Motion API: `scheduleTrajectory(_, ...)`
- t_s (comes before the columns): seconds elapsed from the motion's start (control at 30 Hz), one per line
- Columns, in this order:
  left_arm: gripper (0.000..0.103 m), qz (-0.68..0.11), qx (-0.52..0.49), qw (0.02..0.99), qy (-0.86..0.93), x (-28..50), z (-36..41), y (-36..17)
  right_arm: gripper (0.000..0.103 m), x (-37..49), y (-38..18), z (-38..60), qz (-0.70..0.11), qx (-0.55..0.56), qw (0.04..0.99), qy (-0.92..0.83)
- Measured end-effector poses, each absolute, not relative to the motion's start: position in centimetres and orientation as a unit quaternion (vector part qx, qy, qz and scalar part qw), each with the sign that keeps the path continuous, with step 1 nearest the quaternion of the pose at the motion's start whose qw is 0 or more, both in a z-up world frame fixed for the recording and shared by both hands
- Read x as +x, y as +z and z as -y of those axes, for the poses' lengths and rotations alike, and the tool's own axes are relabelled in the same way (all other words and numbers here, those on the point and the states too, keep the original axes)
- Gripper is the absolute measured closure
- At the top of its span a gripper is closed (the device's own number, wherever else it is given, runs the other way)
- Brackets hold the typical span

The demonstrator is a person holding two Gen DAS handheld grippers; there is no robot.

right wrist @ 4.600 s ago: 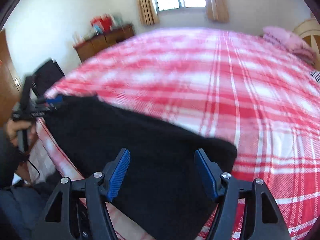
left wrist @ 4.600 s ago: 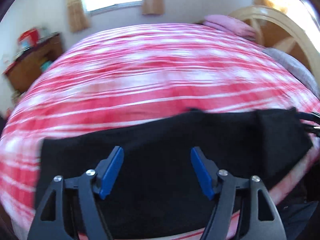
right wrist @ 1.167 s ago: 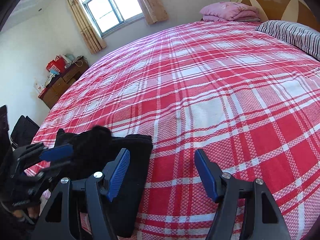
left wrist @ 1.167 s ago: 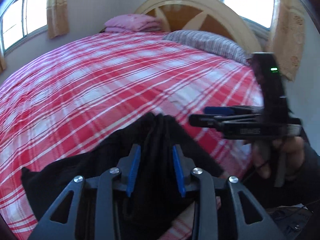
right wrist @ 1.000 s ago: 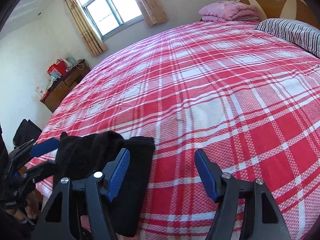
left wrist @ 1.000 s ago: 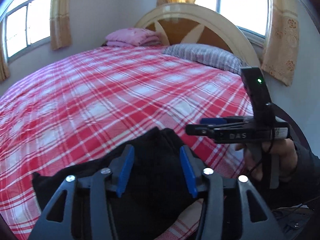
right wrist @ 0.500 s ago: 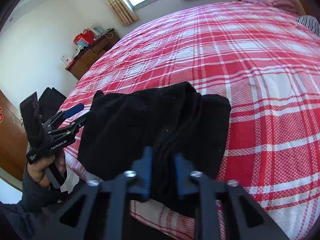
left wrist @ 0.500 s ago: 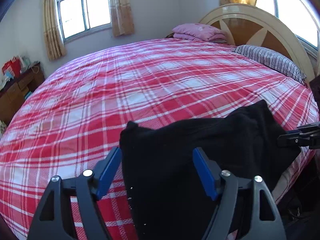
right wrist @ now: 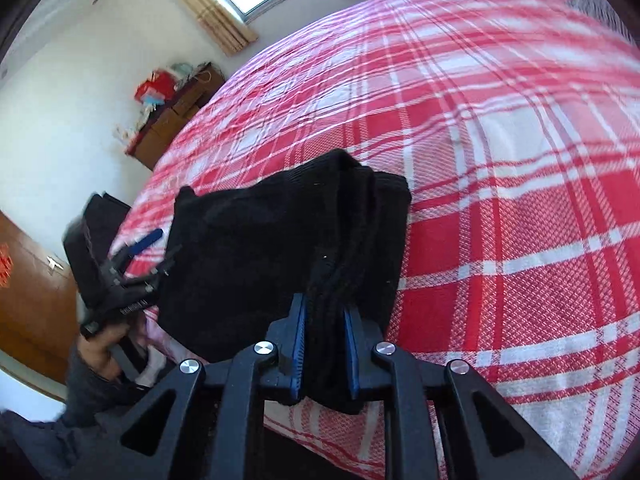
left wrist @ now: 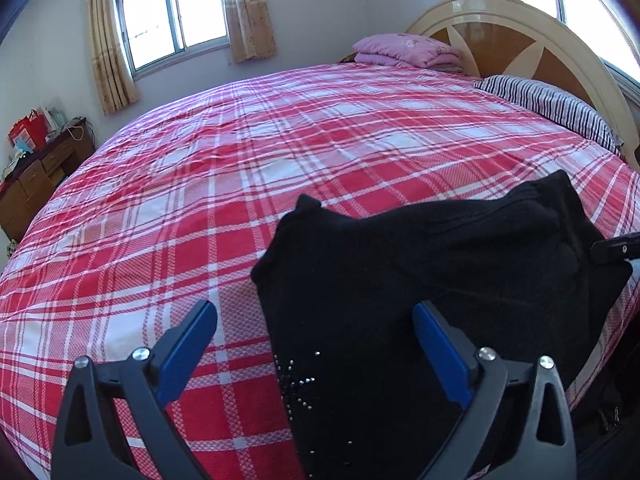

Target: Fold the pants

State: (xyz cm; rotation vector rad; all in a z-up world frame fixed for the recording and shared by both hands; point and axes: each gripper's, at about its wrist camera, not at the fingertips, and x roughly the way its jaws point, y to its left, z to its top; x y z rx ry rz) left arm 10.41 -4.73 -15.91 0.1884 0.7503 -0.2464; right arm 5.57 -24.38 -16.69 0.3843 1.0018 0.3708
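Observation:
The black pants [left wrist: 440, 264] lie folded in a thick bundle near the front edge of the red plaid bed [left wrist: 240, 180]. My left gripper [left wrist: 314, 312] hovers over their left edge, its jaws opening wide; cloth lies below the pads, which touch nothing. In the right wrist view my right gripper [right wrist: 323, 308] is shut on a bunched fold at the near end of the pants [right wrist: 260, 248]. Past the pants' left side, a hand [right wrist: 100, 344] holds the left gripper [right wrist: 160, 252]. A finger [left wrist: 612, 247] of the right gripper shows at the left wrist view's right edge.
A folded pink blanket [left wrist: 404, 50] and a striped pillow [left wrist: 552, 104] lie by the curved headboard [left wrist: 520, 32]. A wooden dresser [left wrist: 36, 176] with clutter stands against the far wall under the window. A brown door [right wrist: 24, 300] is beside the bed's corner.
My left gripper let go of the pants, opened wide and swung left and down. My right gripper closed on the bunched fold and tipped down over the bundle.

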Motion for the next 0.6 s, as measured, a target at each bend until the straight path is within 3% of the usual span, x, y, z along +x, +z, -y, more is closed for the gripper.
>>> scheduleTrajectory(0.07,0.002,-0.366,0.087,0.919,-0.121,10.4,4.7,-15.9,0.075,5.5,-16.1,24.7,-0.469,0.175,0.850,0.165)
scheduleTrajectory(0.13,0.002,-0.365,0.088,0.919,-0.119,10.4,4.7,-15.9,0.058,5.1,-14.4,24.6,-0.447,0.134,0.877,0.116)
scheduleTrajectory(0.37,0.002,-0.371,0.083,0.916,-0.125,10.4,5.1,-16.2,0.056,5.3,-10.2,19.9,-0.375,0.072,0.909,0.170)
scheduleTrajectory(0.6,0.001,-0.374,0.077,0.915,-0.127,10.5,5.1,-16.4,0.056,8.7,-14.8,16.9,-0.410,0.005,0.902,0.139)
